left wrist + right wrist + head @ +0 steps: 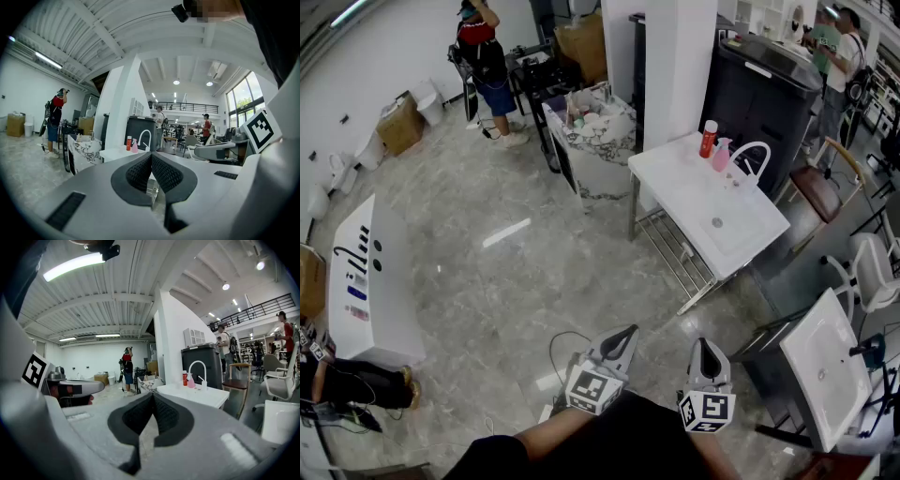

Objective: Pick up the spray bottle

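The pink spray bottle [722, 155] stands at the far end of a white sink table [689, 192], between a red bottle [709, 139] and a white arched faucet [752, 155]. My left gripper [625, 336] and right gripper [702, 348] are held side by side low in the head view, well short of the table, both pointing toward it. Each is shut with nothing between its pads. The left gripper view shows the spray bottle [134, 146] small and distant above the closed jaws of the left gripper [151, 157]. In the right gripper view, the spray bottle [191, 382] lies beyond the right gripper [153, 397].
A marble-patterned counter [598, 141] stands left of the table, with a dark cabinet [764, 89] behind it. A person in a red top [486, 56] stands at the back. Another white basin [825, 370] and chairs [872, 272] are at right. A white unit [370, 281] lies left. Cable [561, 349] trails on the floor.
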The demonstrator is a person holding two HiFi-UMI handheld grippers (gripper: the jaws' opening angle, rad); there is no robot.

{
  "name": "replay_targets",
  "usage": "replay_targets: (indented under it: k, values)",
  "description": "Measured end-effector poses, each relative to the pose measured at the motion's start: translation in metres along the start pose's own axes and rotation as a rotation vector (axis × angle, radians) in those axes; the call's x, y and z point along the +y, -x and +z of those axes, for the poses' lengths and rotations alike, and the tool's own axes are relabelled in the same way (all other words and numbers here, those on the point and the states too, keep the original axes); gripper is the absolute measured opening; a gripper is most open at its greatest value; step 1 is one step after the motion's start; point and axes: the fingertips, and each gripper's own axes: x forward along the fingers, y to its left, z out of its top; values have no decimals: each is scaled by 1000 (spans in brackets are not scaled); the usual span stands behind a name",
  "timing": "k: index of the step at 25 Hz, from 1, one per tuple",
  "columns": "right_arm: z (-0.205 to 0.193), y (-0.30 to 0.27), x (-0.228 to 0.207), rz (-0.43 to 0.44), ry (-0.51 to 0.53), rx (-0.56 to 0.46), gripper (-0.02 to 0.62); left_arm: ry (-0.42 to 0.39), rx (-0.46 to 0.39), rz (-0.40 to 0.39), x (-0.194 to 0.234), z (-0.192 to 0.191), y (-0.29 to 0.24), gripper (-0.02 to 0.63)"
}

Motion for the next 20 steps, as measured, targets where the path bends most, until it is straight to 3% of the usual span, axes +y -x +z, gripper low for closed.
replay_targets:
  k: [6,11,20]
  values:
    - [-4,-16,1,18,-41,-2,-3,14,-1,17,17,-2,-6,17]
    - [-12,-49,2,12,-60,29,-3,-94,13,-25,33,-3,-22,17]
    - [-7,-174,2,-35,-33,79,-2,-46,9,-46,134,4,-91,17]
